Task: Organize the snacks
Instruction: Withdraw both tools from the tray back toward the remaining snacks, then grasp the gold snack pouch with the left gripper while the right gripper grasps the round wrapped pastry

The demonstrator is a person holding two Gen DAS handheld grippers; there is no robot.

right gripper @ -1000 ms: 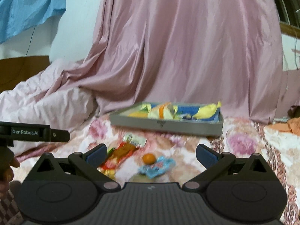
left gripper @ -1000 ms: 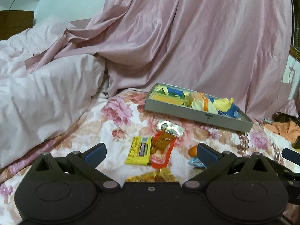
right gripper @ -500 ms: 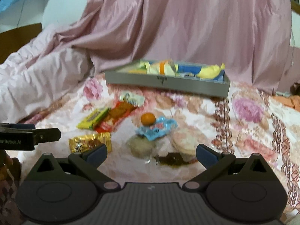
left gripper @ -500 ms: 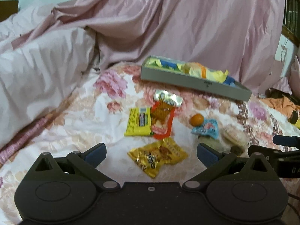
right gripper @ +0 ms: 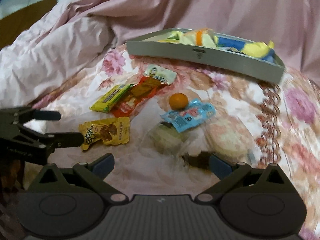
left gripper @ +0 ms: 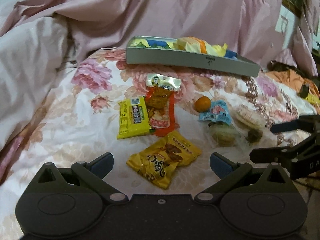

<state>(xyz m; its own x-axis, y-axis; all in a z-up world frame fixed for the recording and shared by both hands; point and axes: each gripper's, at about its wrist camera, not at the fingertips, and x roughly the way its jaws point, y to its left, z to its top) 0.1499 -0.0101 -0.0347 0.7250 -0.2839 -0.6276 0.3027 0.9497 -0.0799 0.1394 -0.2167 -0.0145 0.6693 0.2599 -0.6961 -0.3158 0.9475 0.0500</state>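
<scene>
While both grippers, left gripper (left gripper: 161, 161) and right gripper (right gripper: 161, 161), hover spread wide and empty, the crinkly golden-yellow snack packet (left gripper: 163, 165) lies near the bed's front edge (soft, rumpled floral bedspread (left gripper: 64, 120)); pinching could snag fabric or slip off foil, missing the grey cardboard tray (left gripper: 188, 61).

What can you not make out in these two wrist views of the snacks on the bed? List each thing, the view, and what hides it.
1. Tray contents: both views, the near wall hides the lower items.
2. Clear-wrapped biscuits: right wrist view, motion blur and glare.
3. Dark item: right wrist view, partly behind a finger.
4. Yellow packet print: left wrist view, too small to read.
5. Right gripper: left wrist view, cut off by the right edge.
</scene>
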